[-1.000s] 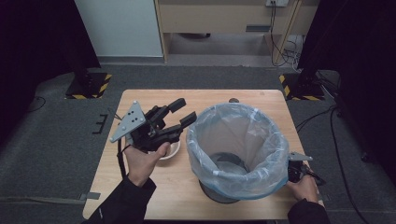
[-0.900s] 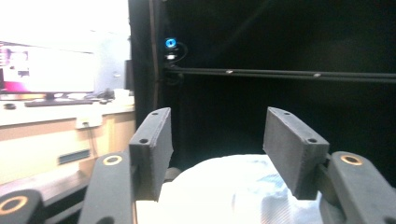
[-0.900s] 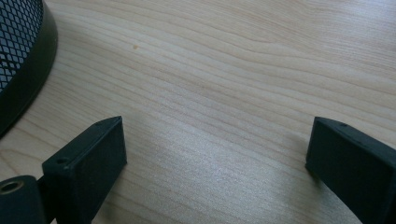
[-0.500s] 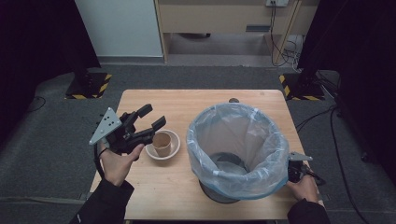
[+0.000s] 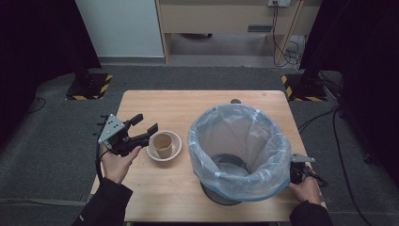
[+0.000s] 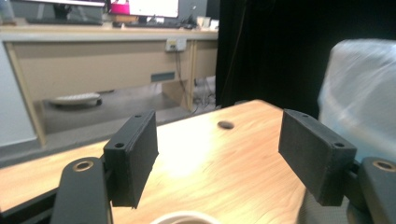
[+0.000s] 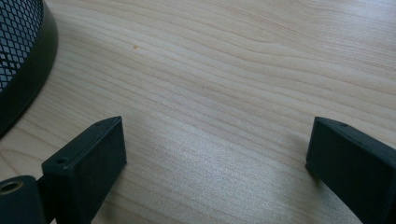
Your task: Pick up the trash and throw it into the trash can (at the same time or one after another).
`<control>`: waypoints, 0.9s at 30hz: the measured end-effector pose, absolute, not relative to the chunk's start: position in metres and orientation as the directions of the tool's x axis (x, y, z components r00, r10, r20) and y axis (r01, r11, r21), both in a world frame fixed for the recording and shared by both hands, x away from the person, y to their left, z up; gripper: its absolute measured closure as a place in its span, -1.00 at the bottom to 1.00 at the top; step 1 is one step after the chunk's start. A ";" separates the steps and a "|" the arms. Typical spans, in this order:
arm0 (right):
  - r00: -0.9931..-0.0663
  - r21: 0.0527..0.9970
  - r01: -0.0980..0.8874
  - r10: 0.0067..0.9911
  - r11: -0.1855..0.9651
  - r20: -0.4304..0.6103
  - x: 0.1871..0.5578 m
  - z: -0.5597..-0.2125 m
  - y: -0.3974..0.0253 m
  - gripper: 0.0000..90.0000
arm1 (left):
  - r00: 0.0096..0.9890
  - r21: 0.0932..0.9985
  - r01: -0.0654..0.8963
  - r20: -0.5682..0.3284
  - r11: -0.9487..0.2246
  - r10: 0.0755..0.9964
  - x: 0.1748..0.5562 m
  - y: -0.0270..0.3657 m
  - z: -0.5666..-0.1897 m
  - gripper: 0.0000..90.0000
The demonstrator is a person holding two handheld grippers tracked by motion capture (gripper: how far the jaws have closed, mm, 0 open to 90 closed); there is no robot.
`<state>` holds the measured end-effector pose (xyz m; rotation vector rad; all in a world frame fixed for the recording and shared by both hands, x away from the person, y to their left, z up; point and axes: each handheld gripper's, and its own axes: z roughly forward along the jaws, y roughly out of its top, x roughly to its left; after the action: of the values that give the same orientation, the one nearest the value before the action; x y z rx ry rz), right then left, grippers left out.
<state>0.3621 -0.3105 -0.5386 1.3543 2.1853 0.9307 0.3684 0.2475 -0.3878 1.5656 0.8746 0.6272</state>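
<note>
Paper cup (image 5: 163, 144) in bowl (image 5: 175, 149), near desk's left edge: light, crushable. Your left gripper (image 5: 147, 127) gapes beside it; pinch the rim wall gently.

Cup (image 5: 163, 144) in bowl (image 5: 174, 149) on table (image 5: 188, 106); bin (image 5: 240, 150) right of bowl; left tool (image 5: 145, 125) left.

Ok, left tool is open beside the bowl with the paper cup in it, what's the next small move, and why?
Probably ease the left tool forward and down until its open jaws straddle the paper cup, then close. The cup stands upright in the white bowl, just ahead of the jaws and untouched, beside the lined bin.
</note>
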 end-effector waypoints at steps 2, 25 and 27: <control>-0.448 0.718 0.624 0.894 0.307 0.007 0.362 -0.539 -0.311 -0.89 | 0.566 0.977 0.206 -0.080 -0.047 0.821 0.371 0.249 -0.396 -0.39; -0.453 0.716 0.624 0.892 0.312 0.006 0.362 -0.539 -0.310 -0.90 | 0.491 0.885 0.442 -0.103 -0.145 0.865 0.411 0.253 -0.473 -0.04; -0.453 0.716 0.624 0.891 0.312 0.006 0.362 -0.539 -0.311 -0.90 | 0.490 0.878 0.455 -0.106 -0.150 0.865 0.412 0.254 -0.475 0.03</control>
<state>0.3625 -0.3105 -0.5386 1.3490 2.1923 0.9300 0.4118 0.2539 -0.4754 1.7804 1.1161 0.5389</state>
